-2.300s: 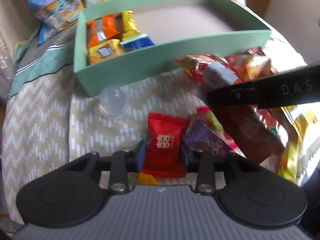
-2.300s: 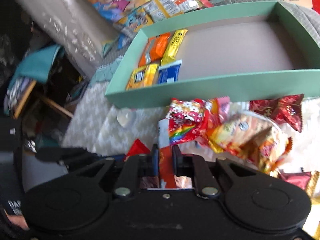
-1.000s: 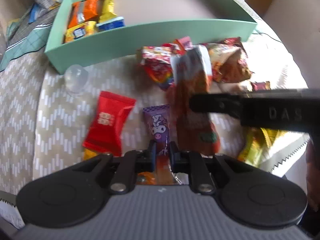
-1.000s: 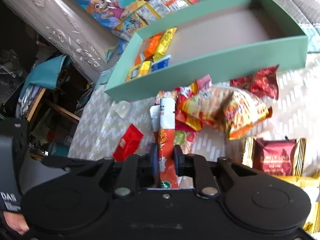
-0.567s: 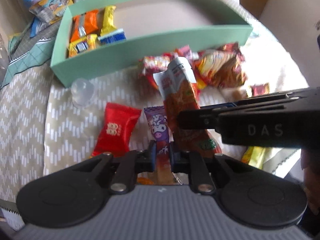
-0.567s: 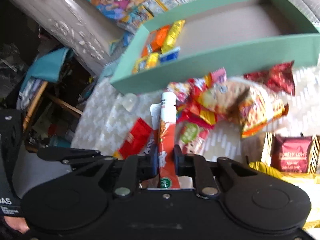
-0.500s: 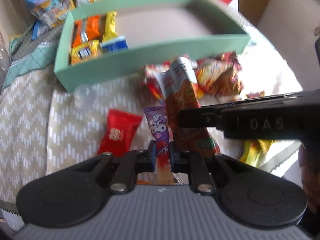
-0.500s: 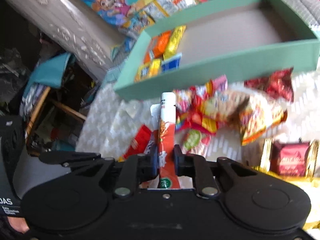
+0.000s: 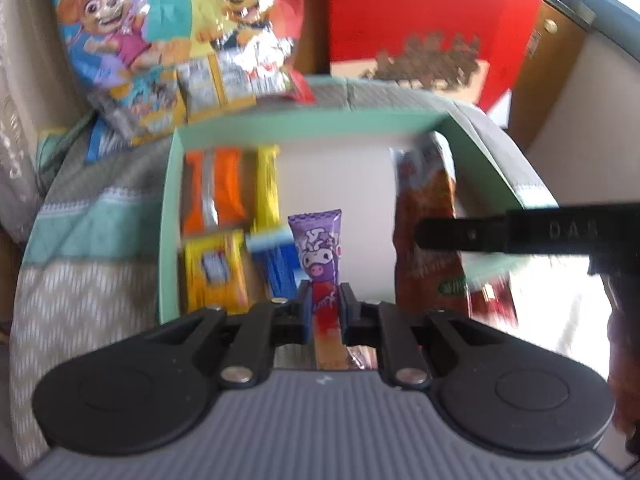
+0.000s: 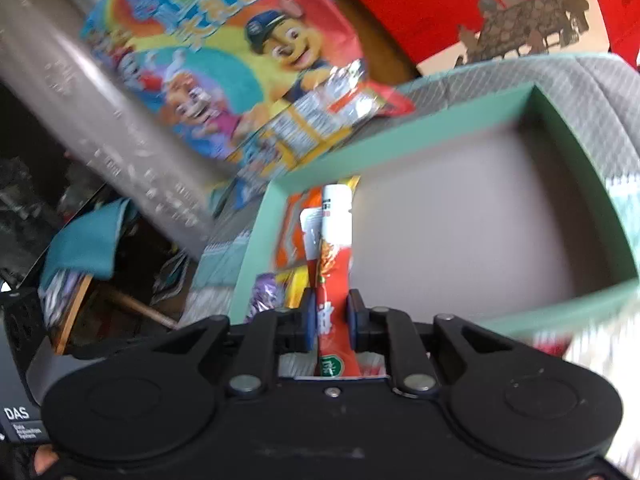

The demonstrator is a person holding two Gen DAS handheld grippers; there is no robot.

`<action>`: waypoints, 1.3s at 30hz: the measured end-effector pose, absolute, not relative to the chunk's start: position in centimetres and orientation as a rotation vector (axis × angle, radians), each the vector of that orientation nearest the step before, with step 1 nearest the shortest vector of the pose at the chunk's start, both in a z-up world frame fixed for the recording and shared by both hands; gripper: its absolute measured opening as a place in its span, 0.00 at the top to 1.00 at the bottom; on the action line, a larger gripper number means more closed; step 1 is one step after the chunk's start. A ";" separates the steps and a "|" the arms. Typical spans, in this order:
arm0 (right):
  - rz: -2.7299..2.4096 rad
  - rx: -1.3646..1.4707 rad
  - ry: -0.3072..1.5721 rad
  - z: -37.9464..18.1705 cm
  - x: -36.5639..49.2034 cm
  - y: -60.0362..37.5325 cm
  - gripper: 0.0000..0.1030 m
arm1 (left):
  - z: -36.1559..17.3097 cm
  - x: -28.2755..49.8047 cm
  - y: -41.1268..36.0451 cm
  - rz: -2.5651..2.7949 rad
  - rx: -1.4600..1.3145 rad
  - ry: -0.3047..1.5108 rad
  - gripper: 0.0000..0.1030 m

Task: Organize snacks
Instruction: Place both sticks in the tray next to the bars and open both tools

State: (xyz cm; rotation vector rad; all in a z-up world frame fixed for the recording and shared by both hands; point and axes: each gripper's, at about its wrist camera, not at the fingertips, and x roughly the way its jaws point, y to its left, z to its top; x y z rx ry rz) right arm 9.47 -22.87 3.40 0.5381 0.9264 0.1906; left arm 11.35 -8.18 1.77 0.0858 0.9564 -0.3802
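Step in hand, by judgement: carrying two packets to green box [image 9: 168, 216] for placing.
Best done: lower each flat onto bare floor of box, right of snacks already lined at its left end, then release.
Left claw [image 9: 323, 305] clamped narrow on purple packet [image 9: 318, 248], held over box's near wall.
Right claw [image 10: 330, 316] clamped narrow on red packet [image 10: 333, 264], upright over box's left part.
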 end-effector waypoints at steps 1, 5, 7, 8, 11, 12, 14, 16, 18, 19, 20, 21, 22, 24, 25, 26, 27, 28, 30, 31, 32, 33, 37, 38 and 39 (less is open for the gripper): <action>0.180 0.532 0.926 3.5 10.6 -22.9 0.85 | 1.7 12.9 -8.6 -0.378 0.079 0.956 0.88; 0.150 0.509 0.935 3.0 15.2 -22.9 0.85 | 1.0 17.6 -10.3 -0.369 0.085 0.960 0.88; 0.142 0.494 0.944 2.4 17.1 -22.8 0.85 | 0.3 19.8 -11.0 -0.365 0.093 0.967 0.88; 0.138 0.491 0.952 2.0 18.1 -22.8 0.85 | -0.2 20.7 -11.2 -0.362 0.095 0.972 0.88; 0.132 0.495 0.973 0.6 20.6 -22.9 0.85 | -1.3 23.1 -11.9 -0.357 0.106 0.989 0.88; 0.131 0.493 0.980 0.1 21.2 -22.9 0.85 | -1.6 23.7 -12.0 -0.355 0.110 0.993 0.88; 0.127 0.493 0.993 -0.7 22.5 -22.9 0.85 | -2.3 25.0 -12.3 -0.350 0.114 1.002 0.88; 0.134 0.493 1.003 -1.4 23.6 -22.9 0.84 | -2.8 26.0 -12.4 -0.339 0.118 1.005 0.87; 0.135 0.495 1.003 -1.7 24.2 -22.8 0.79 | -3.2 26.7 -12.5 -0.312 0.133 0.992 0.82; 0.125 0.499 1.001 -1.8 24.5 -22.9 0.66 | -3.2 26.8 -12.5 -0.292 0.143 0.980 0.63; 0.110 0.500 0.999 -1.9 24.7 -23.0 0.45 | -3.2 26.8 -12.5 -0.277 0.149 0.972 0.39; 0.094 0.499 0.993 -1.9 24.8 -23.2 0.35 | -3.1 26.8 -12.4 -0.264 0.151 0.957 0.32; 0.083 0.497 0.983 -1.9 24.8 -23.2 0.23 | -3.1 26.7 -12.4 -0.253 0.155 0.944 0.26; 0.076 0.490 0.970 -1.8 24.5 -23.4 0.17 | -3.0 26.5 -12.3 -0.249 0.160 0.938 0.17; 0.074 0.493 0.970 -1.8 24.3 -23.5 0.13 | -2.9 26.4 -12.2 -0.242 0.161 0.937 0.12; 0.066 0.496 0.969 -1.7 24.0 -23.6 0.09 | -2.9 26.3 -12.1 -0.235 0.161 0.935 0.09; 0.062 0.494 0.953 -1.6 23.7 -23.7 0.08 | -2.8 26.2 -12.1 -0.229 0.160 0.936 0.07; 0.058 0.492 0.951 -1.4 23.4 -23.7 0.04 | -2.7 26.1 -12.1 -0.226 0.157 0.938 0.04; 0.049 0.486 0.953 -1.1 22.9 -23.8 0.01 | -2.5 25.7 -12.0 -0.228 0.152 0.941 0.01; 0.046 0.482 0.954 -0.9 22.6 -23.8 0.00 | -2.4 25.4 -11.9 -0.229 0.152 0.942 0.01; 0.045 0.477 0.953 -0.7 22.3 -23.8 0.00 | -2.3 25.1 -12.0 -0.229 0.155 0.944 0.00; 0.045 0.473 0.954 -0.4 22.0 -23.7 0.00 | -2.1 24.8 -12.0 -0.230 0.159 0.946 0.00; 0.044 0.463 0.954 0.9 20.4 -23.6 0.00 | -1.1 23.0 -12.2 -0.240 0.170 0.942 0.00; 0.043 0.464 0.950 1.3 19.8 -23.6 0.00 | -0.9 22.5 -12.2 -0.245 0.170 0.939 0.00; 0.043 0.463 0.948 1.6 19.3 -23.6 0.00 | -0.6 21.9 -12.2 -0.250 0.171 0.937 0.00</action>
